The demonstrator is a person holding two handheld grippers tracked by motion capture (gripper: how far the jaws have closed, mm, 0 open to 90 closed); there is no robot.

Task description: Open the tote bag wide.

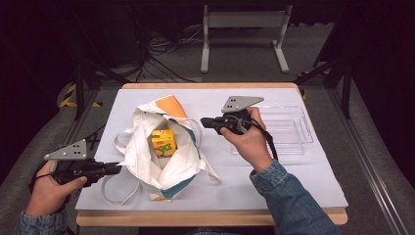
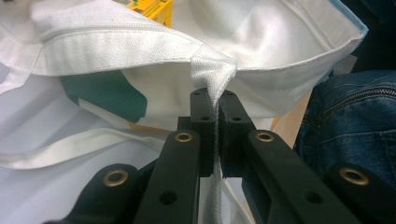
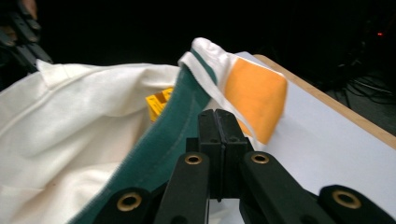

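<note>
- White canvas is centre stage: the tote bag lies on the white table, left of the clear plastic tray, mouth spread and facing up toward the high view.
- The left gripper has its jaws closed tight on a pinch of the bag's white hem, on the side far from the tray.
- The right gripper is clamped too, jaws together at the green-edged rim on the tray side; the cloth looks nipped between them, though the very tip of the hold is hard to read.
- Inside the bag sits a yellow carton, upright, its top visible through the opening.
- My read: the opening work is done, with the mouth held wide from both sides; what is left seems to be the carton's trip, either out toward the tray or staying packed.
- The bag's long axis runs from near edge to far edge of the table, roughly parallel with the tray's short side, its orange-patched flap at the far end.
</note>
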